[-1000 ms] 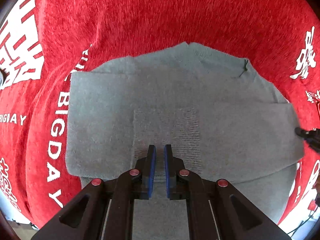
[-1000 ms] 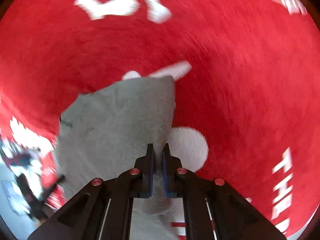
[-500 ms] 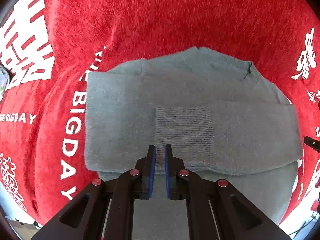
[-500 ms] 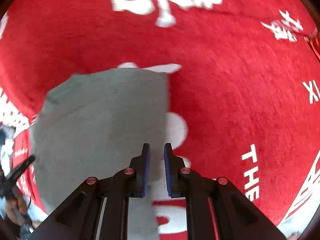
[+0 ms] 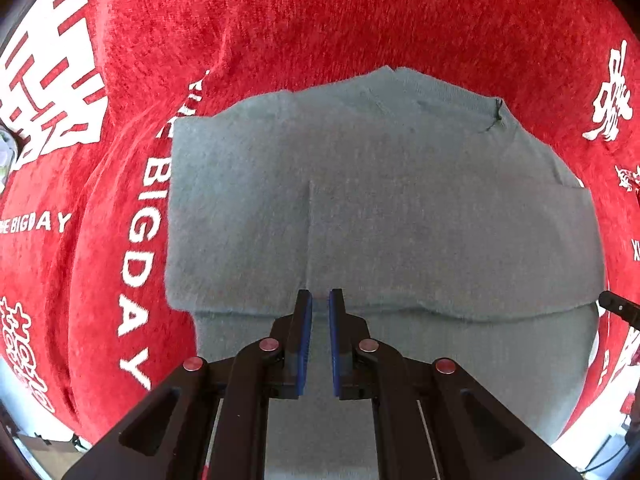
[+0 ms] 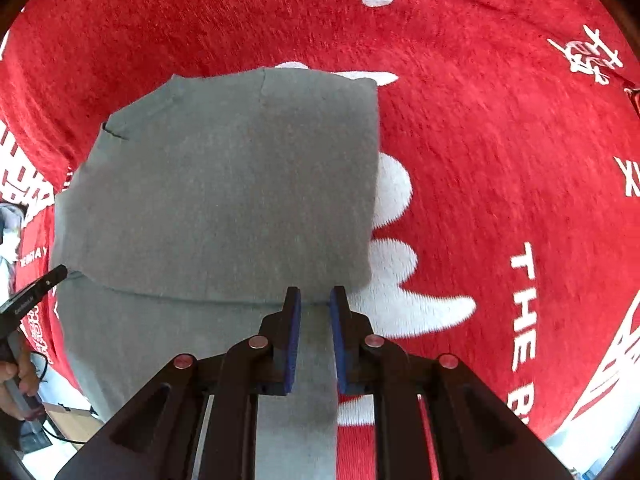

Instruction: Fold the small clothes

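Observation:
A small grey sweater [image 5: 400, 208] lies flat on the red cloth [image 5: 320, 20], both sleeves folded across its chest and the neckline at the far side. My left gripper [image 5: 319, 302] hovers over the sleeves' near edge at mid-body, shut and holding nothing. In the right wrist view, the sweater [image 6: 224, 200] fills the left half. My right gripper [image 6: 315, 300] hangs over the sweater's near right corner. Its jaws are opening, and the fabric lies below the pads, not pinched. Each gripper's tip shows in the other's view, the right gripper [image 5: 618, 308] and the left gripper [image 6: 32, 292].
The red cloth [image 6: 500, 140] with white lettering covers the whole surface around the sweater. A hand [image 6: 16, 372] holds the left gripper's handle at the lower left. The cloth's near edge and a strip of floor show along the bottom corners.
The right gripper's jaws have parted from shut, and it has swung so that more of the sweater shows. In the left view the sweater has shifted slightly and the ribbed cuff has blurred.

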